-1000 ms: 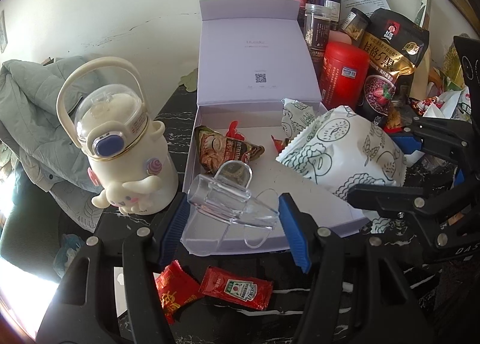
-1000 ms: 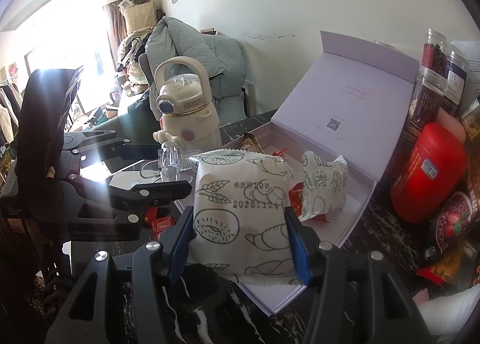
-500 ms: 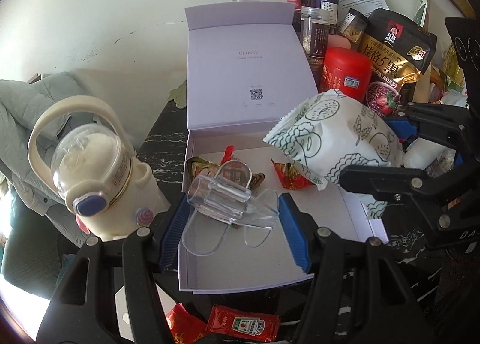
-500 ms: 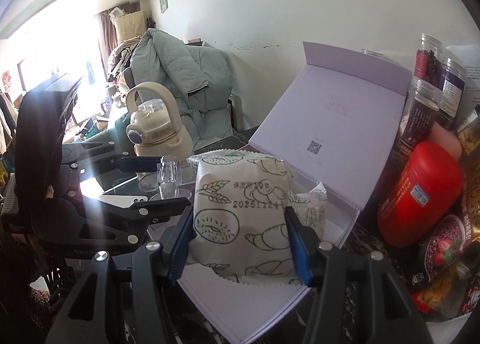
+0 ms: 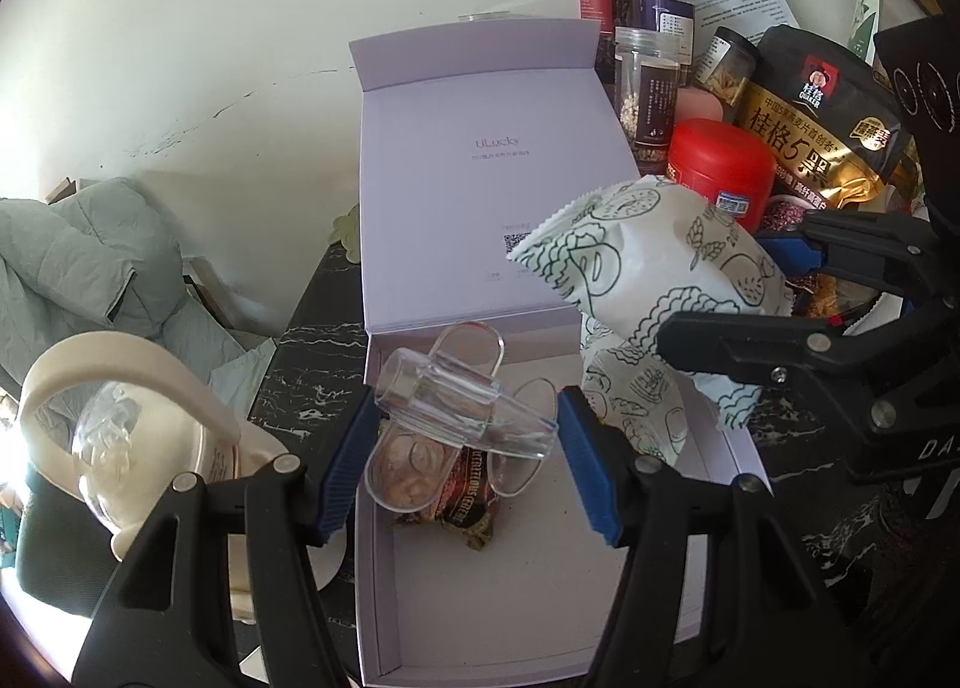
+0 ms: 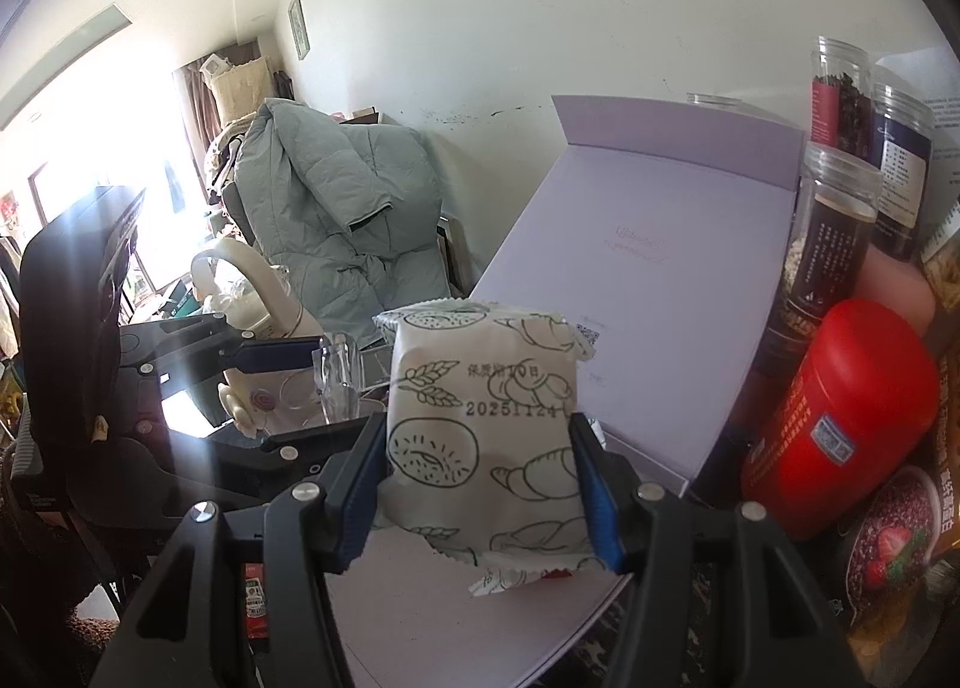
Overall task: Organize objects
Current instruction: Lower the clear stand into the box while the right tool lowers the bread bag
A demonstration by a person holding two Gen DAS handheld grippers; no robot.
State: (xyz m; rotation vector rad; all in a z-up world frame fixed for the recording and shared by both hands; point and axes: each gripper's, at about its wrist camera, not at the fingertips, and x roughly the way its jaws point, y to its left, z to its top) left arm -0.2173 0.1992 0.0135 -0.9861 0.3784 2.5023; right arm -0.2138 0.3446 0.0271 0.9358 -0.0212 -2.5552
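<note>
Both grippers hung over the open box (image 5: 540, 616): left gripper (image 5: 468, 448) clamped a clear clip (image 5: 462, 406), right gripper (image 6: 480, 478) pinched a bread pack (image 6: 480, 424). Next, probably, lowering and releasing inside.

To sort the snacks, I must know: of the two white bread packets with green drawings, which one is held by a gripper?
The upper bread packet, clamped in the right gripper above the lavender box. The other packet lies lower, at the box's right side, ungripped.

- Definitely a lived-in home — puffy grey-green jacket (image 6: 336, 196) slung over a chair
- Curtained sunny window (image 6: 90, 147), framed picture (image 6: 298, 24) on the wall
- Marble-look table (image 5: 312, 364) crowded with snack jars (image 5: 648, 87), oat bag (image 5: 816, 129)
</note>
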